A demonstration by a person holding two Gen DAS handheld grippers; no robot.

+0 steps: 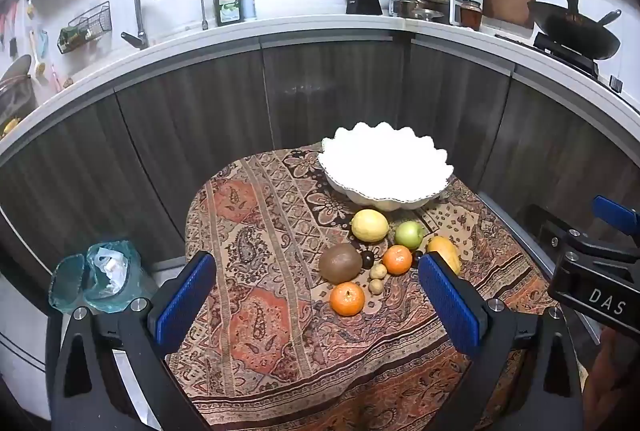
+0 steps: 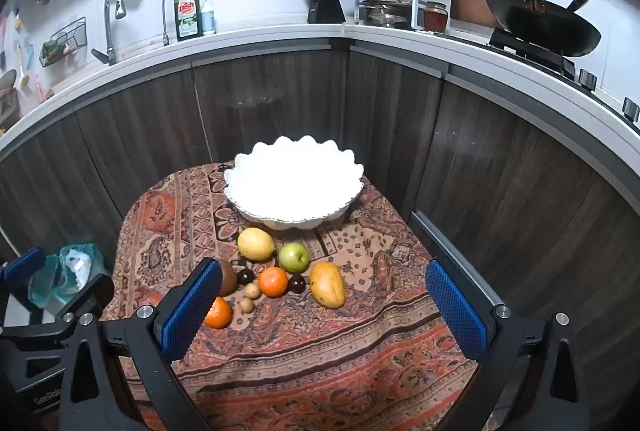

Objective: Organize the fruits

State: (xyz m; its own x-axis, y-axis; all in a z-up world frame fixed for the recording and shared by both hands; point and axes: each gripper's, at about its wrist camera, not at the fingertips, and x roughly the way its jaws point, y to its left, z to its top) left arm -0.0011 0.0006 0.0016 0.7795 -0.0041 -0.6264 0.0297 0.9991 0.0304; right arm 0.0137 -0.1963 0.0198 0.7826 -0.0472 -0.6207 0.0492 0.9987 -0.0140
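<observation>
Left wrist view first: the left gripper [image 1: 316, 303] hangs above the near part of a small table draped in a patterned cloth [image 1: 256, 223], its blue pads spread wide with nothing gripped. Past the pads lies a loose cluster of fruit. A lemon [image 1: 370, 225] sits nearest the white scalloped bowl [image 1: 386, 167] at the far edge, with a green apple [image 1: 409, 234] just beside it. Closer in come a kiwi [image 1: 340, 262], a dark plum [image 1: 367, 258], an orange [image 1: 397, 259] and a mango [image 1: 444, 251], the mango partly behind the right pad. Nearest of all, a second orange [image 1: 347, 298] and two small brown fruits [image 1: 377, 279]. At the right edge the other gripper's black body shows, and a bag [image 1: 104, 275] sits on the floor to the left.

Over to the right wrist view: the right gripper [image 2: 324, 303] is also released, pads far apart and empty. Its left pad covers part of the kiwi [image 2: 229, 277] and the near orange [image 2: 219, 313]. The mango [image 2: 327, 284] lies in clear sight, the bowl [image 2: 294, 187] looks empty, and a wok [image 2: 544, 27] sits on the stove behind.
</observation>
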